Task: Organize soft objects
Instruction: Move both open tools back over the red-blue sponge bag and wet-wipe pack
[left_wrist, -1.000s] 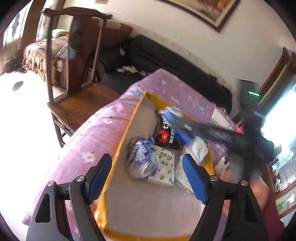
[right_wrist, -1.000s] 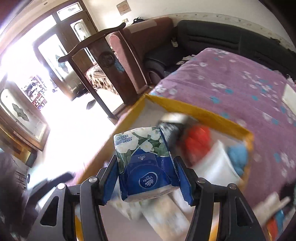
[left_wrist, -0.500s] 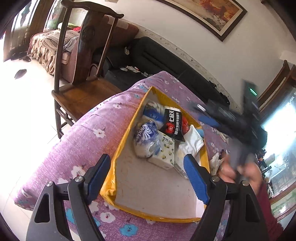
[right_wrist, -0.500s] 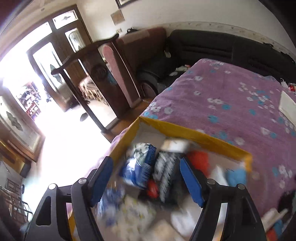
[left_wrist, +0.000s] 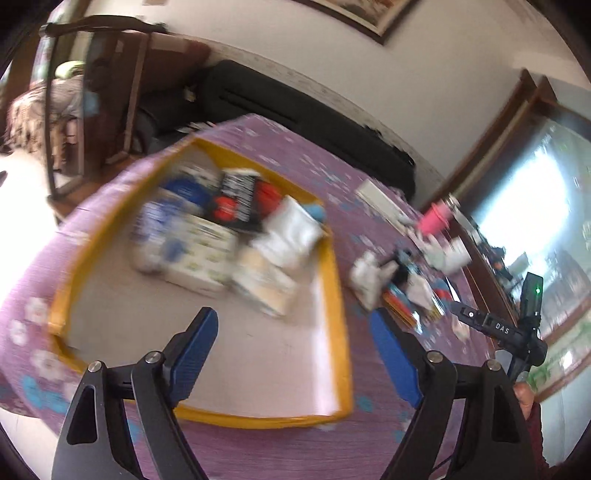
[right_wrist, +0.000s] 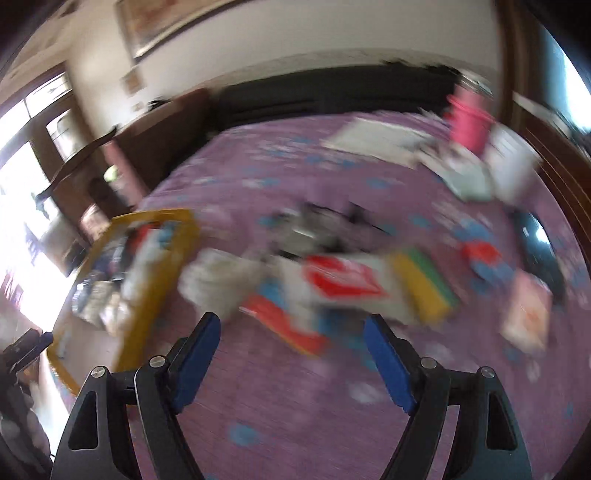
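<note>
We hold both tools over the purple flowered cloth (left_wrist: 369, 173), and neither carries anything. The left hand-held gripper (left_wrist: 291, 363) is spread, its blue pads hanging above the near end of the yellow-rimmed box (left_wrist: 338, 295); the right hand-held gripper (right_wrist: 291, 363) has just been opening and stands spread too, with nothing between its pads.

We judge the step in hand to be the reach for the next soft item. The right tool faces the loose pile (right_wrist: 332, 284) in the middle of its frame, so we should slow down first, since both views smear. We would pick one item at the pile's near edge, come down with the pads on either side of its narrow width, and close gently: soft packs will dent, and a loose wrapper can slip. We keep the left tool clear of the box mouth so the drop path stays free.

The soft items already packed (left_wrist: 207, 236) crowd the far half of the box, upper left of the left view: white and blue packs and a dark packet, touching one another. The near half shows bare floor. The pile holds a white wad, a red-and-white pack and a yellow-green piece; the blur hides more. A pink cup (left_wrist: 437, 216) stands further off, upper right.
</note>
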